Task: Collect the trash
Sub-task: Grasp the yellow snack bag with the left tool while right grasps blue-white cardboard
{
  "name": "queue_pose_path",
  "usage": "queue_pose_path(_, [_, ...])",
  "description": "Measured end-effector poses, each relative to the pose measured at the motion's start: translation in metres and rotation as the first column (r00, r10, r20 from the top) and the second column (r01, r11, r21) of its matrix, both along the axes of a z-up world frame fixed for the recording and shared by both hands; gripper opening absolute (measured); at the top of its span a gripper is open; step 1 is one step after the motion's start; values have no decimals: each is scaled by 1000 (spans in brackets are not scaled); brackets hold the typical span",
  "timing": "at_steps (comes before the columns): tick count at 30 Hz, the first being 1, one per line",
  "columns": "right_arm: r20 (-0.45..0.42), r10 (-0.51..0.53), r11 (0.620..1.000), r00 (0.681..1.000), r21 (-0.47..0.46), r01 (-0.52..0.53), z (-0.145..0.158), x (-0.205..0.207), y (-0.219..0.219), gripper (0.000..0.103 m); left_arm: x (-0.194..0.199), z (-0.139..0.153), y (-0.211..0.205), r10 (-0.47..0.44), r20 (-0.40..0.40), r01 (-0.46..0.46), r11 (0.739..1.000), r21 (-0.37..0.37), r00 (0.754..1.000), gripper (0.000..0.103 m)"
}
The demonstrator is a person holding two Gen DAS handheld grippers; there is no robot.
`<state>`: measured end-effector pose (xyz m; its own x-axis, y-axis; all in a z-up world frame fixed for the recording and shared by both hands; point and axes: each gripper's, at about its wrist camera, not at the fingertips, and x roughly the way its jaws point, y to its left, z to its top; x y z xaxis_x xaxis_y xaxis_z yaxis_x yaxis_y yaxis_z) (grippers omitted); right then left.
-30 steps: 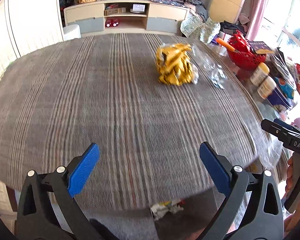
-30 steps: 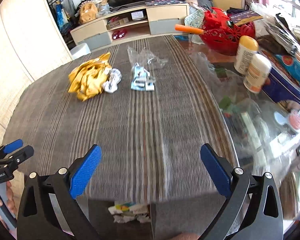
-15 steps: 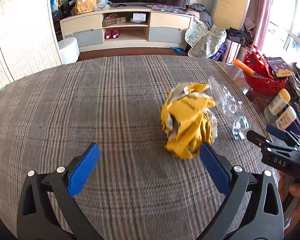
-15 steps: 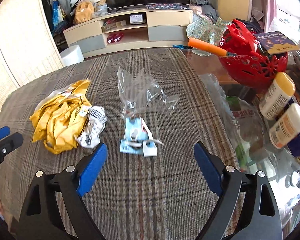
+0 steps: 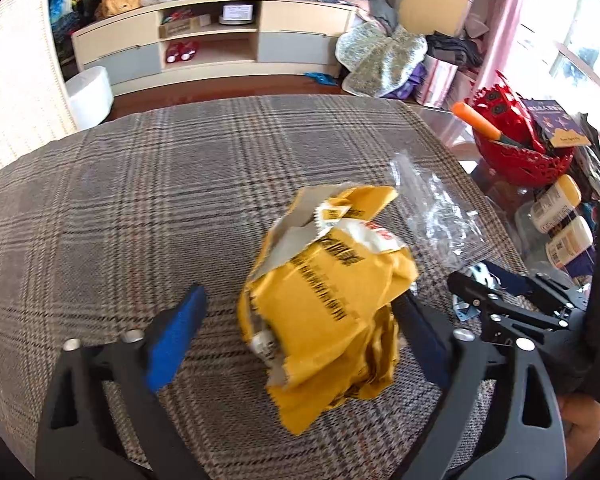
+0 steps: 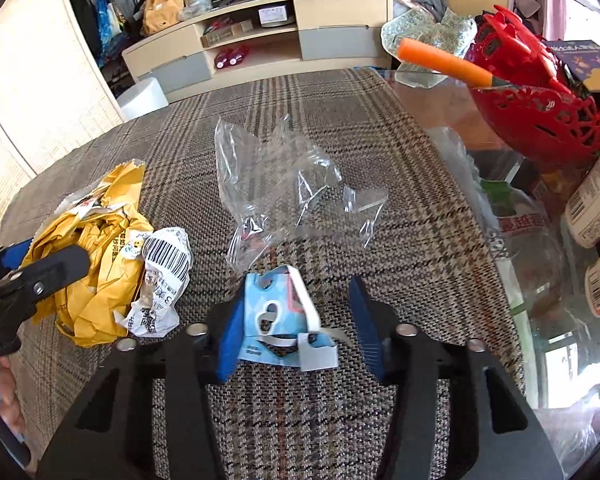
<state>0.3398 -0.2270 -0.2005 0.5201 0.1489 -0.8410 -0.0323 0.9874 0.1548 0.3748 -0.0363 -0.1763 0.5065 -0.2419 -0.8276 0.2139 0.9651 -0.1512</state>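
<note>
Trash lies on the plaid-clothed surface [image 6: 380, 168] in three pieces, told here from the crumpled yellow wrapper [image 6: 100, 264] [image 5: 332, 320] rightward. That wrapper is a creased yellow wad with black print and a white barcode label on its right side. Just right of it stands a clear plastic bag [image 6: 284, 184], wrinkled and see-through, and in front of the bag lies a small blue-and-white card package [image 6: 278, 320] with cut-out holes. The left claw [image 5: 300, 344] straddles the wrapper, its right pad against the paper, its left pad apart: still open, jaws just closing. The right claw [image 6: 296, 328] brackets the card package, jaws just closing, right pad clear of it. A second ago both claws hung wide at the surface's near edge, well short of the trash.
</note>
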Motion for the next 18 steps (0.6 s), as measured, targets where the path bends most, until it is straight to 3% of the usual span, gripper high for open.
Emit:
queue_pose_path(1, [3,5,1000,1000,1,-5,-1,-2,1,39,0,-1,-1,-13,-8,13,1000,-18,1000,63])
queue_pose_path(2, [7,13,1000,1000,-4,-13,-1,-5,2,33,0,-1,-2,-27,-16,27,999,-42,999,60])
queue_pose_path(6, [5,51,998,999,-27,-50,-2,-18,7,29,-6,2,-9,-53,-9,53,998,-16,999,52])
queue_pose_path(11, [17,70,996,997,-53,-69,6,-42,10,28,-24,7,-14,-55,7,54,997,47,998,47])
queue_pose_path(18, [30,64,997,998,-47,-62,17,-79,4,28,-78,19,-9,-29,62,23,995,94,998,46])
